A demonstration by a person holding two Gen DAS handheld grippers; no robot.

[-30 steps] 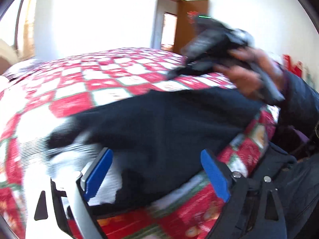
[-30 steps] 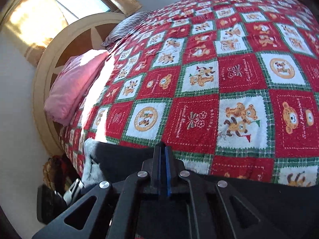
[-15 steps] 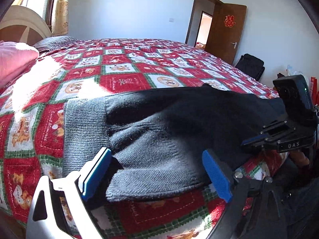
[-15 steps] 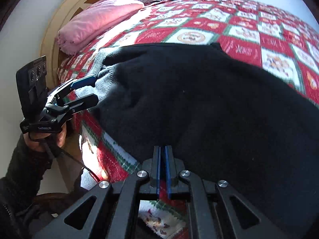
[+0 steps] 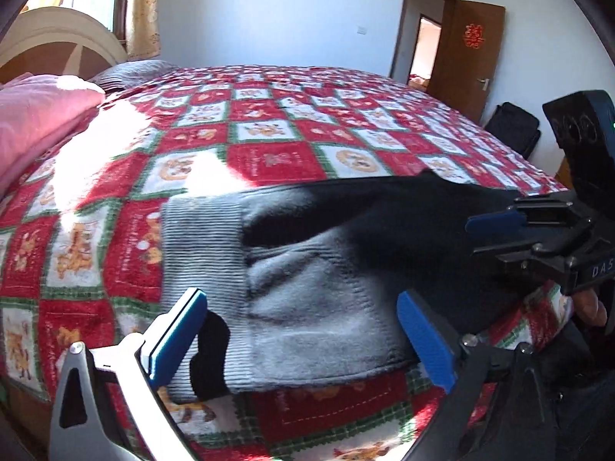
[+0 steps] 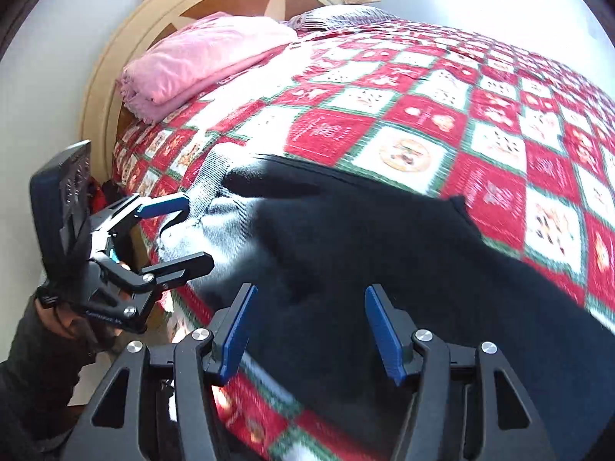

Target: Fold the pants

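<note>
Left wrist: left gripper (image 5: pixel 300 338) open, pants (image 5: pixel 346 253) flat

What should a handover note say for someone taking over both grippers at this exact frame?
Left gripper: open, holding nothing, at the grey ribbed end of the pants.
Right gripper: open, holding nothing, over the dark middle of the pants.
Pants: lying along the near edge of the bed on the red checked quilt, with layers stacked at the grey end, so they look folded at least once. A pink pillow sits by the headboard, apart from them.
Done: pants laid down and released.
Left: probably another fold across the length, then tidy the edges.
</note>
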